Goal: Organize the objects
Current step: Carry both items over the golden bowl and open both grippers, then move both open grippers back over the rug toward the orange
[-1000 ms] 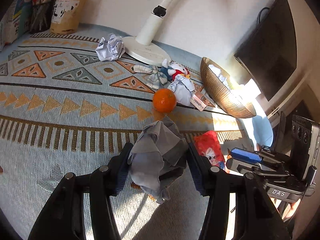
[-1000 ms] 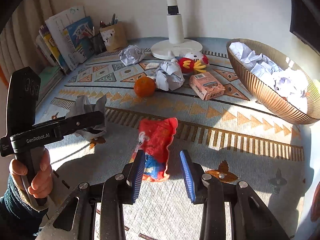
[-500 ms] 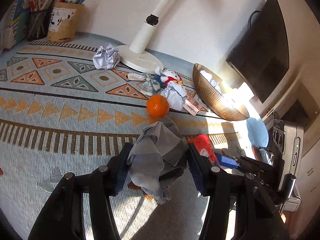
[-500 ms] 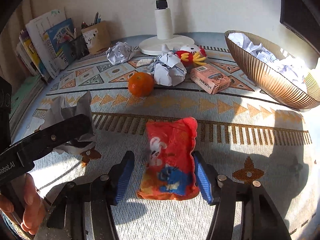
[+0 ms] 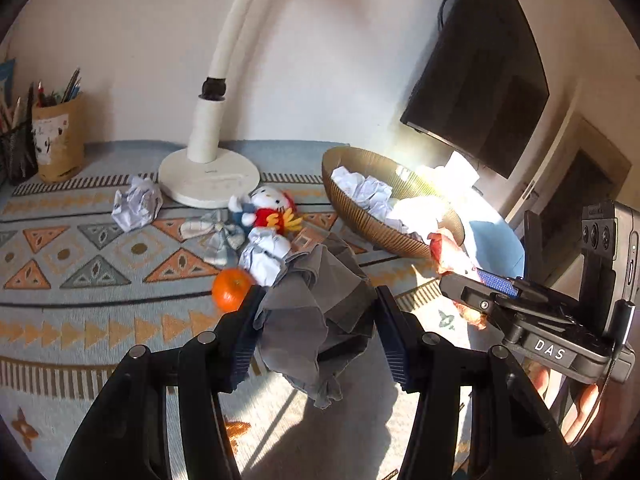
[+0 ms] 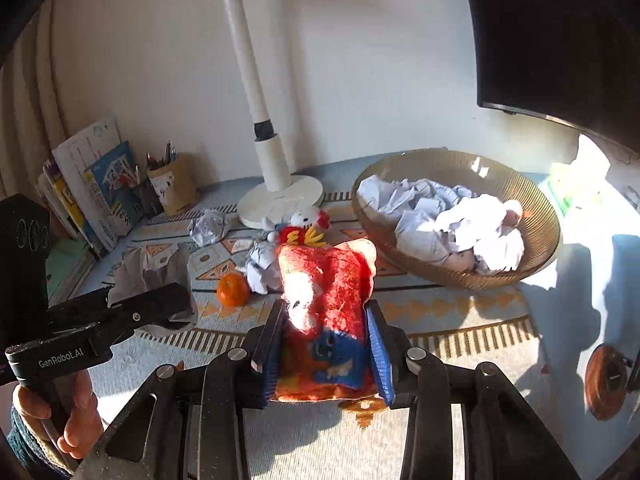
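- At the far left of the right wrist view, books (image 6: 90, 184) are stood against the wall, their lower part hidden by the left gripper's body.
- In the lower centre of the left wrist view, the left gripper (image 5: 316, 332) is closed on a grey crumpled cloth (image 5: 314, 312); the orange (image 5: 230, 290) is partly covered by a finger.
- In the lower centre of the right wrist view, the right gripper (image 6: 322, 348) is clamped on a red pouch (image 6: 324, 312), washed out by sunlight.
- At the right, paper balls are seen in the wicker basket (image 6: 536, 224).
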Demonstrator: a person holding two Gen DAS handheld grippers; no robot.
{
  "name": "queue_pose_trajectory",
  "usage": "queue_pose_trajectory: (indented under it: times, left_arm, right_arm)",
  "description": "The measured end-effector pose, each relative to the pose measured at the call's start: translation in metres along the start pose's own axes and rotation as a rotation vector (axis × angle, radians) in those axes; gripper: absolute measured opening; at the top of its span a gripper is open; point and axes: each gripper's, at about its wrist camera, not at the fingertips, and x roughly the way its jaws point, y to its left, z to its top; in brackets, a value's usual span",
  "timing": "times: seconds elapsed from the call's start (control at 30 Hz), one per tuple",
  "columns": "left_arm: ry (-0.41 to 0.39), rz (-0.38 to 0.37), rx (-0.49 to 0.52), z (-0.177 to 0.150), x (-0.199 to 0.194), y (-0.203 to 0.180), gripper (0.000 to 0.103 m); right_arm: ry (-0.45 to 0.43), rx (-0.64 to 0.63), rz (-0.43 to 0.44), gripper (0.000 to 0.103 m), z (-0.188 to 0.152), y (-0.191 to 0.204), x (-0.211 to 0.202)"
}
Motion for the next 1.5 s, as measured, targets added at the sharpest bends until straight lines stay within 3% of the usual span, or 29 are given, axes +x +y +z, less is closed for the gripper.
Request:
queue_pose_trajectory:
  times: [0.17,0.37,0.6,0.7,0.73,0.77,0.8,0.9,1.03,1.17,1.3,1.43,1.5]
  left_arm:
    - [-0.053,0.015,0.145,0.066,0.044,-0.055,0.052]
    - [-0.031,-0.015,0.071,0.106,0.127,-0.08,0.052]
    - [-0.007,-0.016,0.068,0.115,0.184,-0.1,0.053]
    - [0.005,-0.015,0.063,0.118,0.202,-0.101,0.061]
    - [0.015,-0.021,0.069,0.118,0.205,-0.102,0.064]
    - [0.021,-0.027,0.076,0.118,0.207,-0.102,0.076]
    - [0.019,-0.036,0.084,0.118,0.205,-0.103,0.087]
    - [-0.038,-0.03,0.094,0.114,0.186,-0.099,0.101]
    - [-0.072,-0.011,0.106,0.112,0.15,-0.094,0.102]
    - [-0.127,0.004,0.087,0.108,0.096,-0.087,0.102]
    - [-0.197,0.051,0.06,0.096,0.036,-0.076,0.102]
    - [-0.235,0.052,0.013,0.075,-0.017,-0.052,0.102]
    - [-0.263,0.111,-0.02,0.06,-0.038,-0.033,0.102]
  right_arm:
    - [-0.113,0.163,-0.11,0.037,0.057,-0.072,-0.017]
    - [-0.133,0.294,-0.157,0.037,0.099,-0.138,0.016]
    - [-0.082,0.375,-0.159,0.037,0.111,-0.166,0.075]
    - [-0.067,0.417,-0.128,0.04,0.111,-0.179,0.094]
    - [-0.052,0.433,-0.107,0.049,0.11,-0.184,0.1]
    - [-0.034,0.463,-0.077,0.057,0.108,-0.193,0.104]
    - [-0.022,0.498,-0.052,0.069,0.104,-0.201,0.105]
    - [-0.024,0.547,-0.043,0.069,0.091,-0.209,0.094]
    - [-0.035,0.512,-0.067,0.069,0.082,-0.195,0.068]
    - [-0.078,0.455,-0.019,0.07,0.082,-0.161,0.029]
    - [-0.117,0.365,0.032,0.09,0.073,-0.107,-0.005]
    - [-0.128,0.265,0.089,0.091,0.058,-0.052,-0.021]
    - [-0.131,0.21,0.073,0.093,0.044,-0.026,-0.02]
